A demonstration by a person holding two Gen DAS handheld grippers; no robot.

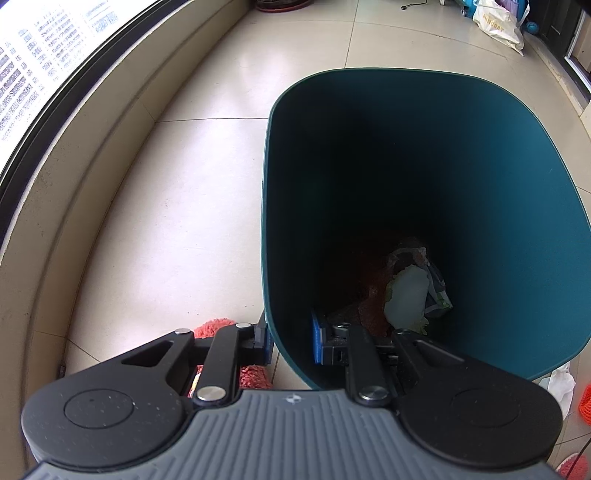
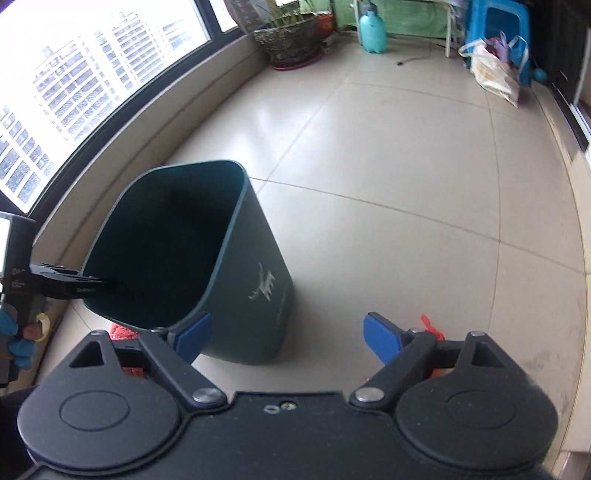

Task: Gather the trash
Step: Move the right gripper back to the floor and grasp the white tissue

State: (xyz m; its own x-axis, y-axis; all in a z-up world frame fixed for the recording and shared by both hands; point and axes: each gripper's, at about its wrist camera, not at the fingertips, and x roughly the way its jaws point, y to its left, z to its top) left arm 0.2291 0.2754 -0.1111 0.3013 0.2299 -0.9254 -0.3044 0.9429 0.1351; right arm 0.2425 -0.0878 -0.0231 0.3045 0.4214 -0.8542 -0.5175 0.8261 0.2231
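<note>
Black grippers, blue fingers (image 2: 382, 341), silver screws, blue glove (image 2: 14, 347)

Enclosed apt balcony, high-rise: big window (image 2: 92, 74) w/ tower blocks outside, tiled floor (image 2: 388, 166), potted plant (image 2: 290, 40), plastic stool (image 2: 495, 29), shopping bag (image 2: 495, 74).

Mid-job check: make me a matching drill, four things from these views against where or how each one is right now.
Things:
1. left tongs
2. right tongs
3. crumpled wrapper
4. plant pot

States:
A. at the bottom of the bin
B. by the window at the far end
C. open, nothing between them
D. shut on the bin's wall

Pairs: 1-D, 2-C, 3-A, 4-B
</note>
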